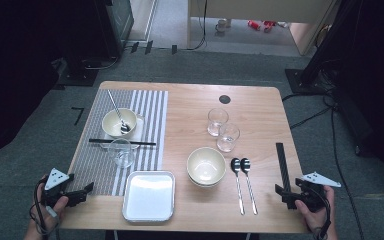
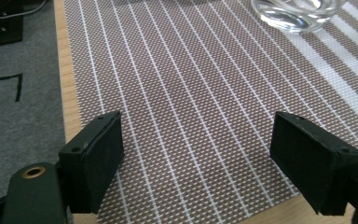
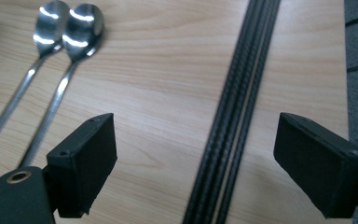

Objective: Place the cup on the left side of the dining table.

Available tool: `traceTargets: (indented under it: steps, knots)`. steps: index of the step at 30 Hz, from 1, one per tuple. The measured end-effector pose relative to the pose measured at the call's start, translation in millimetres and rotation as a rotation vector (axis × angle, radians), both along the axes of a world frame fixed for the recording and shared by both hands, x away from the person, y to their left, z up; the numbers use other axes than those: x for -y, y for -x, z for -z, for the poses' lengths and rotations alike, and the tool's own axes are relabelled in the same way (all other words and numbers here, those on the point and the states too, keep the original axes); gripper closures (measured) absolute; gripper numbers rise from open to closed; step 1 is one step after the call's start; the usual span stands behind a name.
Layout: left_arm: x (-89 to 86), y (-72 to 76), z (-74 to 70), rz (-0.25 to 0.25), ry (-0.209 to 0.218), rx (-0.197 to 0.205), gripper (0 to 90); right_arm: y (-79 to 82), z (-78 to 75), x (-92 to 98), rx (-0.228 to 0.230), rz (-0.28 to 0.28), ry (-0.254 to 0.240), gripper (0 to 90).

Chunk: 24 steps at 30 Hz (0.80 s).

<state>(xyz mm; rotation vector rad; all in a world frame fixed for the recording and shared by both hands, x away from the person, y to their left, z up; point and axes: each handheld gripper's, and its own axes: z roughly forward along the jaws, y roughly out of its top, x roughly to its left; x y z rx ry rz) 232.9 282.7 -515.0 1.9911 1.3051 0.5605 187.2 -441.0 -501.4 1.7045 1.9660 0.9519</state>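
Observation:
My left gripper (image 1: 87,190) is held at the table's front left corner, open and empty. In the left gripper view its jaws (image 2: 198,135) hover over the near end of a striped brown placemat (image 2: 191,84). My right gripper (image 1: 286,194) is at the front right, also open. In the right gripper view (image 3: 196,135) a bundle of black chopsticks (image 3: 242,93) lies on the wood between the wide jaws, touching neither pad. The chopsticks (image 1: 282,165) run away from me along the right edge.
On the placemat (image 1: 105,165) are a bowl holding a spoon (image 1: 119,122), black chopsticks (image 1: 122,143) and a glass (image 1: 121,152). A white tray (image 1: 149,196), stacked bowls (image 1: 206,166), two spoons (image 1: 245,182) and two glasses (image 1: 217,121) stand mid-table.

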Motion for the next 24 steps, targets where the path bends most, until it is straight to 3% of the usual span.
traceTargets:
  steps: [2,6,10,16,21,24]
  knots:
    - [1.3,0.1,0.5,-0.004,-0.026,-0.001,17.6,0.9,4.9,4.2,-0.003,0.014,-0.004,13.4]
    - [1.9,0.1,0.9,-0.002,-0.024,-0.002,17.6,1.9,15.6,7.7,-0.013,0.044,0.000,13.4]
    - [1.7,2.1,2.4,-0.001,-0.016,0.007,17.6,3.1,16.7,8.7,0.000,0.050,-0.005,13.5]
    - [1.6,2.2,2.6,-0.002,-0.014,0.008,17.4,5.0,18.9,3.0,0.015,0.061,0.043,13.1]
    - [1.7,2.2,2.6,-0.002,-0.015,0.009,17.4,5.9,21.3,-3.7,0.028,0.061,0.111,12.4]
    - [1.6,2.2,2.6,-0.002,-0.014,0.008,17.4,6.0,21.6,-5.4,0.025,0.064,0.120,11.5]
